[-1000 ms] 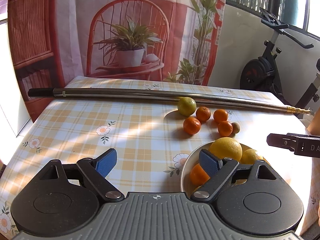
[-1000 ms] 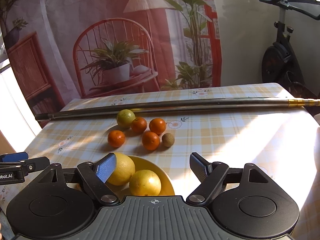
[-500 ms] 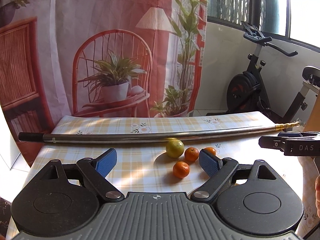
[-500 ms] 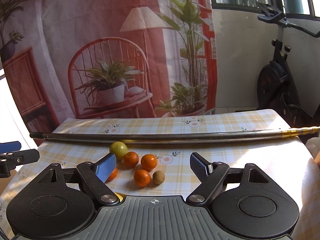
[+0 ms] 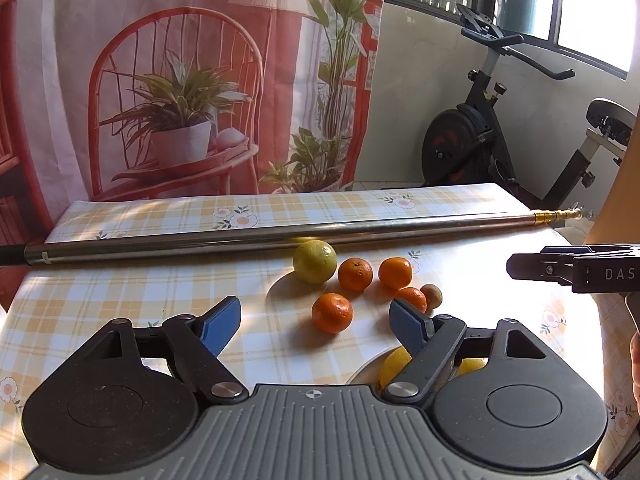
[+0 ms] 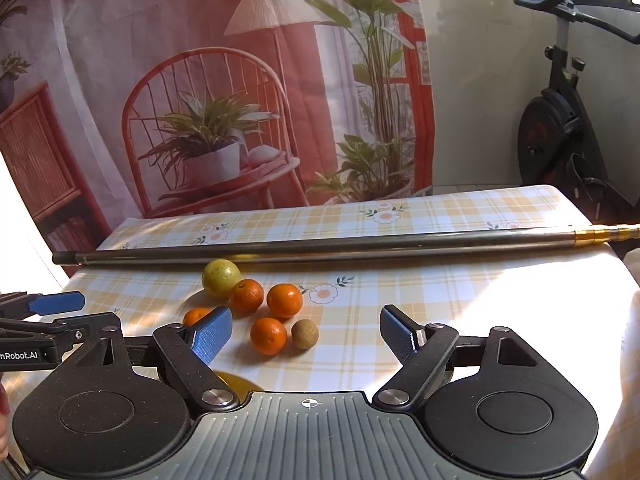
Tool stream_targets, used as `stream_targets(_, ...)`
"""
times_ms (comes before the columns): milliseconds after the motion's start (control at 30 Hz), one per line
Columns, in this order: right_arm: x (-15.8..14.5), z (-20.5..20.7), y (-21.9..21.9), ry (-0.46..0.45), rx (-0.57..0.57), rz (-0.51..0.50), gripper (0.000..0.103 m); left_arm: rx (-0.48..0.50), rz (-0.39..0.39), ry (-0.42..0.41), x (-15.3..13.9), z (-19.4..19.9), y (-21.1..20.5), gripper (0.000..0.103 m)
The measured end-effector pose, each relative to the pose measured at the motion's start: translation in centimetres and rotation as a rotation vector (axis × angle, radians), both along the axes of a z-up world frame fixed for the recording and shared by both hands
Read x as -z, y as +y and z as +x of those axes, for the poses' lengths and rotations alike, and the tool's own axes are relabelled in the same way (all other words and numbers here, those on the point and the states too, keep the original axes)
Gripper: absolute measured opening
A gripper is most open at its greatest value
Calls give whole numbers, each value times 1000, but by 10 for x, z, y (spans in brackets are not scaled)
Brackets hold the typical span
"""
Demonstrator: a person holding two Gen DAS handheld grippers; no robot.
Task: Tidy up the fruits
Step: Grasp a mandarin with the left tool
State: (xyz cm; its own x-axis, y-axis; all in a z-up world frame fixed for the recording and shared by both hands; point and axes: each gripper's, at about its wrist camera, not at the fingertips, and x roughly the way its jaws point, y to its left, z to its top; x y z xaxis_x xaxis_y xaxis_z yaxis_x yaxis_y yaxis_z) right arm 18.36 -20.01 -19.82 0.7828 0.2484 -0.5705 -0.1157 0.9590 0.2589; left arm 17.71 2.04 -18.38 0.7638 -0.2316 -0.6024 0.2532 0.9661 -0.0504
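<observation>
A: From the left wrist view, what sits in a container?

B: A round yellow-rimmed plate (image 5: 366,370) at the near edge, mostly hidden behind the left hand-held gripper (image 5: 316,322). Two yellow citrus fruits (image 5: 394,362) show in it, only in part.

A: And that hand-held gripper?

B: Its blue-padded fingers (image 5: 222,320) are spread wide with nothing between them. Loose on the checked, flower-printed cloth of the bench (image 5: 120,304) lies the cluster — a yellow-green round lemon (image 5: 315,261) farthest off, just beside a long steel pole (image 5: 240,240); four small orange mandarins (image 5: 332,313), one of them partly behind the right-side finger; and a small brown round fruit (image 5: 432,295). The nearest mandarin lies ahead of the gap between the fingers, apart from both pads. The right hand-held gripper (image 5: 560,270) reaches in from the right edge, well apart from the fruit.

A: Now the right wrist view.

B: Only a sliver of the plate (image 6: 236,383) shows, low and left of centre; I cannot tell its contents here. The right hand-held gripper (image 6: 306,334) also stands wide apart and empty. The lemon (image 6: 221,278), mandarins (image 6: 268,336) and brown fruit (image 6: 305,334) lie ahead of it on the bench (image 6: 460,300) — one mandarin and the brown fruit between the fingertips' lines, touching neither. The left hand-held gripper (image 6: 44,316) enters at the left edge, fingers parted.
</observation>
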Motion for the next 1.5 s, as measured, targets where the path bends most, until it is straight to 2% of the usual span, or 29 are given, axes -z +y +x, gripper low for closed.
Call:
stream_targets(133,5,10,-1,15,3,-6,77,37,7,23,13,21,-9,80)
stream_targets(300,10,20,-4,24,8,-14,74,76,9,100,35,47,-17,72)
stream_targets(333,11,22,-5,25,8,-13,74,78,-2,120,40,53,-18,68)
stream_targets(433,13,24,-7,30,7,-13,73,83,-38,153,48,65,-17,61)
stream_targets(533,16,26,-9,36,6,-15,73,88,-57,166,53,73,-19,60)
stream_targets(700,20,28,-11,46,10,-12,73,94,-60,185,59,82,-24,58)
stream_targets(833,20,28,-11,46,5,-12,73,68,-54,221,68,90,-24,50)
stream_targets(933,21,29,-11,47,4,-10,73,59,-37,220,70,91,-23,39)
stream_targets(1067,23,30,-11,49,-4,-9,73,46,-71,213,68,86,-16,39)
stream_targets(1333,24,38,-7,50,-42,-16,73,42,-81,150,52,66,-8,39)
stream_targets(1500,23,48,-1,35,-80,-18,67,37,-90,111,42,53,-3,39)
